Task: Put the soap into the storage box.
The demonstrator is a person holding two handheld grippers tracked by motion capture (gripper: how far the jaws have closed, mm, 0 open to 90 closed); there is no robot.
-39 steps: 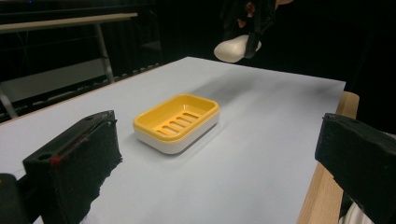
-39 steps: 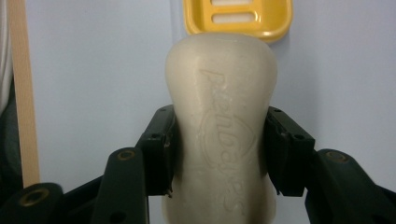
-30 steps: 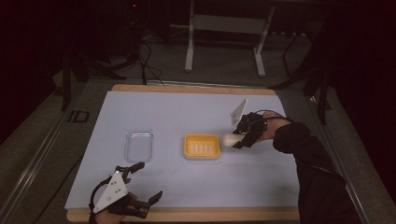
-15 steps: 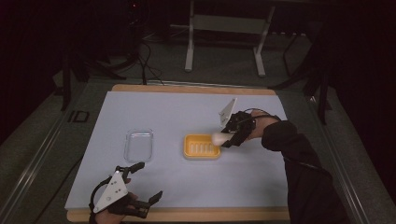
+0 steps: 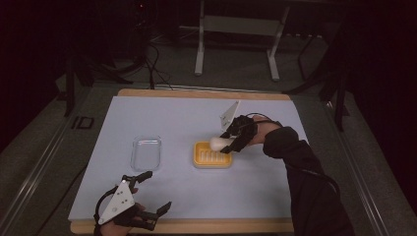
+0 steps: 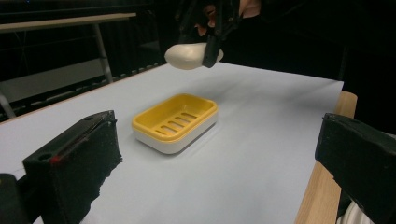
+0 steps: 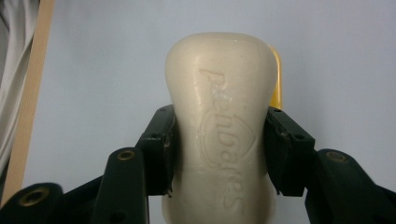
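Right claw carries a soap bar above the yellow soap dish

The right claw (image 5: 227, 141) is clamped across the middle of the cream soap bar (image 5: 220, 143), one pad on each long side, and in the right gripper view the rounded end of the bar juts out past the jaws; the bar hangs in the air over the far right edge of the yellow soap dish (image 5: 212, 155), not touching it. The soap looks hard, smooth and fairly light, with curved flanks that could slide between the pads, so the narrow waist where it is held seems the safest place to grip. The left claw (image 5: 151, 194) rests near the front edge of the surface (image 5: 172, 115) with its jaws wide apart and empty, and a clear plastic lid (image 5: 146, 153) lies left of the dish
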